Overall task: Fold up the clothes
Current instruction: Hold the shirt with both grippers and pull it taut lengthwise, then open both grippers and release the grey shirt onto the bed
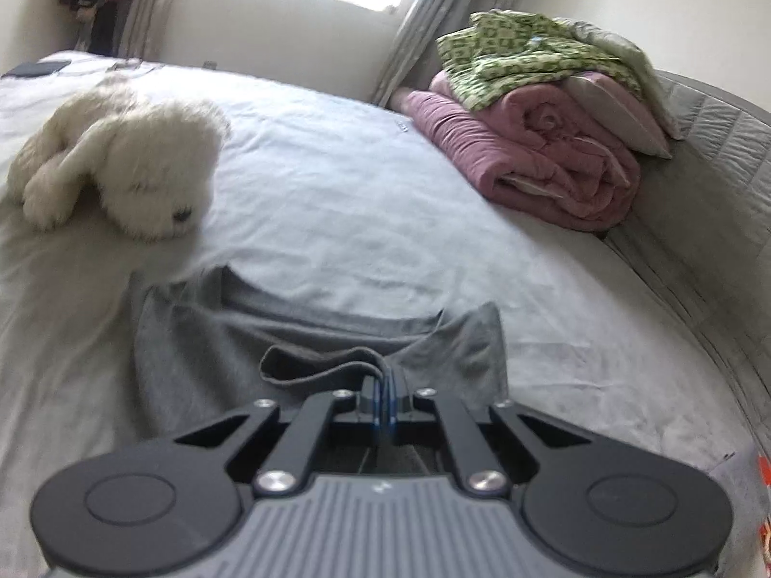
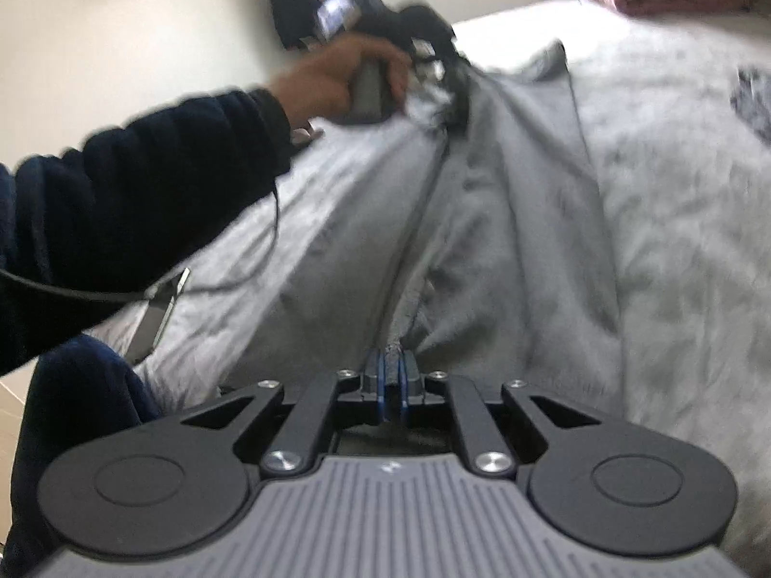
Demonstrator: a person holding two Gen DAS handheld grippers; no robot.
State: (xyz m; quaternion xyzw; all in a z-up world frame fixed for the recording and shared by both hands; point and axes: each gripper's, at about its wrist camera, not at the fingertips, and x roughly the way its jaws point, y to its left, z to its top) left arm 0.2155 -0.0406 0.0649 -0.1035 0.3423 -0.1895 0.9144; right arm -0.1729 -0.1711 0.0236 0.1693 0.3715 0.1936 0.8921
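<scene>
On the pale bed sheet (image 1: 337,183) lies one grey garment (image 1: 202,351), spread partly flat with its far edge rumpled and its near part lifted between the two grippers. The left gripper (image 1: 384,392) has its blue-edged fingers pressed together on a hemmed edge of the grey cloth, a loop of that hem standing up just in front of them. The right gripper (image 2: 392,383) is likewise clenched on a seam or edge of the same garment (image 2: 506,221), which stretches taut away from it toward the left gripper, seen blurred in the right wrist view and held by a hand (image 2: 337,77) coming out of a dark sleeve (image 2: 135,192). A thin dark cable (image 2: 231,279) hangs below that sleeve.

Further out on the bed rests one white plush toy (image 1: 125,164), well apart from the garment. Near the padded grey headboard (image 1: 713,154) sits one stack of bedding: a rolled pink quilt (image 1: 539,154) at the bottom, a green patterned cloth (image 1: 520,53) on top, and a pale pillow (image 1: 621,115) wedged beside them. One dark flat object (image 1: 36,69) lies at the far corner of the bed; what it is cannot be told.
</scene>
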